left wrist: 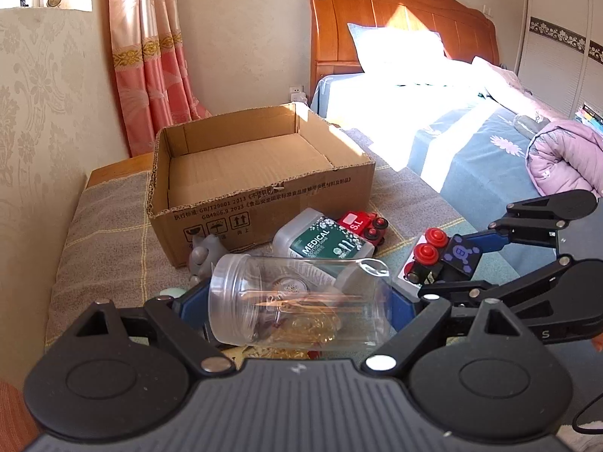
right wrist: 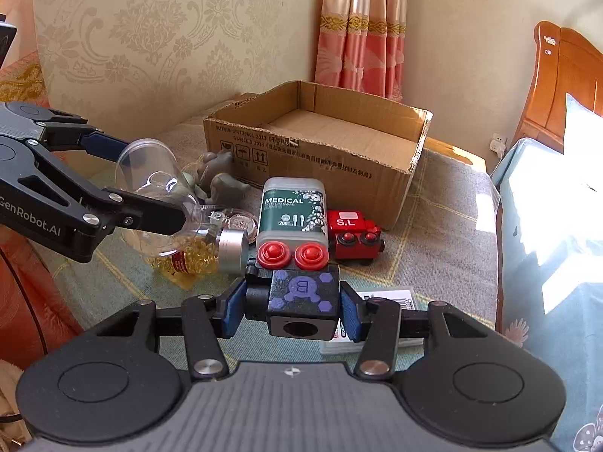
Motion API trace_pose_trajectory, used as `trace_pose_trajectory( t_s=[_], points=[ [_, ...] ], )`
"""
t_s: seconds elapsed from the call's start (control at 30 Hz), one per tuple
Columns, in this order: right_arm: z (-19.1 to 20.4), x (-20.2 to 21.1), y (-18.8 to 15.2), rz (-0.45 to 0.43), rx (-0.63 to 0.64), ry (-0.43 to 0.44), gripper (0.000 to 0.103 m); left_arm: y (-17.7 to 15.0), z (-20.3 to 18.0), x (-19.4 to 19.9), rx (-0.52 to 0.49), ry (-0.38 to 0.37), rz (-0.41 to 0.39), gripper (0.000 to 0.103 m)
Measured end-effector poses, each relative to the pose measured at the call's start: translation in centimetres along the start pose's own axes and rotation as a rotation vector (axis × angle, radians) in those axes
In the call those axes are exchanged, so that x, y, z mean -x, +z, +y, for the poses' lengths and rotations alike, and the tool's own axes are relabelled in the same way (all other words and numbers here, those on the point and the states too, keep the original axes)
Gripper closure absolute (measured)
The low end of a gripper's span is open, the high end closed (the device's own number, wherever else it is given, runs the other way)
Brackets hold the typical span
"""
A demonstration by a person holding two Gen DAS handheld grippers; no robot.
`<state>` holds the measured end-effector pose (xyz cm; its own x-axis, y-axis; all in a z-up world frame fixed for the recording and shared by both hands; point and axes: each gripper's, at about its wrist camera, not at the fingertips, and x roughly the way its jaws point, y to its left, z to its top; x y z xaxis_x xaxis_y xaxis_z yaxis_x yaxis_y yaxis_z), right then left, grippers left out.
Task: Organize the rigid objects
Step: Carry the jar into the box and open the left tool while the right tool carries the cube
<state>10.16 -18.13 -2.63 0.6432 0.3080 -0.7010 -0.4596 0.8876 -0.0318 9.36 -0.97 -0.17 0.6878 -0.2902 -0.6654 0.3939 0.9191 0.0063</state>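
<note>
A bedroom with patterned wallpaper, pink curtains and a wooden bed held a blanket-covered counter [right wrist: 444,241] of small things.

The left gripper [left wrist: 299,307] pinched a clear jar [left wrist: 297,301] lying sideways between its blue pads, lifted off the counter. The right gripper [right wrist: 292,309] was clamped on a black toy car [right wrist: 301,293] with red wheels, also off the counter. Beyond them on the blanket lay a swab box [right wrist: 292,207] marked MEDICAL, a red toy car [right wrist: 354,237] touching its right side, a bottle of yellow capsules [right wrist: 199,256] with a silver cap, and grey figurines [right wrist: 222,173] against the cardboard box [right wrist: 320,150]. That box stood open at the far side, nothing visible inside. A white card [right wrist: 388,297] lay under the right gripper.
</note>
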Motion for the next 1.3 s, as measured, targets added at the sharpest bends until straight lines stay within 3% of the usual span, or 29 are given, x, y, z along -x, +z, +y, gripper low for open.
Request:
trace_pose_trajectory(
  t_s=[0.47, 0.83, 1.03, 1.3],
  points=[
    [-4.1, -1.8, 8.6, -0.136, 0.018, -0.044, 0.047, 8.9, 3.8, -4.5, 0.065, 0.081, -0.061, 0.013],
    [-7.3, -5.6, 11.5, -0.127, -0.025, -0.055, 0.047, 14.9, 7.3, -13.6, 0.090, 0.151, 0.009, 0.013],
    [-7.6, -6.7, 11.6, -0.113, -0.033, -0.062, 0.047, 14.9, 9.1, -16.2, 0.183, 0.165, 0.046, 0.008],
    [-7.7, -7.1, 12.3, -0.108, -0.029, -0.074, 0.047, 13.3, 8.2, -11.5, 0.147, 0.178, -0.034, 0.002]
  ],
)
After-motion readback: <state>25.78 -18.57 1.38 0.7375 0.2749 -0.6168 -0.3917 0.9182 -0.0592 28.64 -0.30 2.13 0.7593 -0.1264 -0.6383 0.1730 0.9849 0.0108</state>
